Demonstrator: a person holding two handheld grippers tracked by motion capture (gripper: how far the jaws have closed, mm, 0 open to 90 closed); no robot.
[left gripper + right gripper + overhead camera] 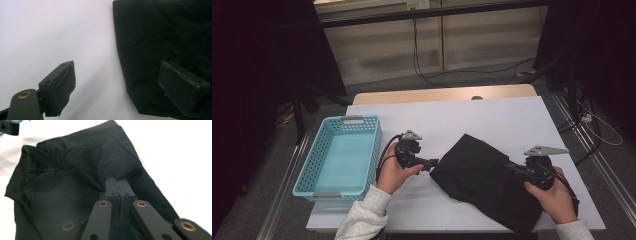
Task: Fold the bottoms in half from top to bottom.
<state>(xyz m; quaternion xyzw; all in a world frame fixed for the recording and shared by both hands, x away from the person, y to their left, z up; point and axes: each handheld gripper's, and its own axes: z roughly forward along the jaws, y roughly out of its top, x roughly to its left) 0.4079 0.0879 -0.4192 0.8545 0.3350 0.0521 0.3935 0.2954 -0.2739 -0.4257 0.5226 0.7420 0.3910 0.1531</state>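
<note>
Surface: a white table (492, 117) with a wooden edge at the far side, cables on the floor beyond it.
Black garment (484, 175): lies crumpled flat on the table's right half, running diagonally toward the near right corner.
Left gripper (432, 163): held in the person's left hand, pointing at the garment's left edge; jaws spread wide, one over bare table, the other over the cloth's edge, nothing pinched.
Right gripper (117, 185): held in the right hand at the garment's right side; jaws pressed together over the cloth; whether fabric is caught between them I cannot tell.
Turquoise basket (371, 150): at the table's left edge, well apart from the garment.
</note>
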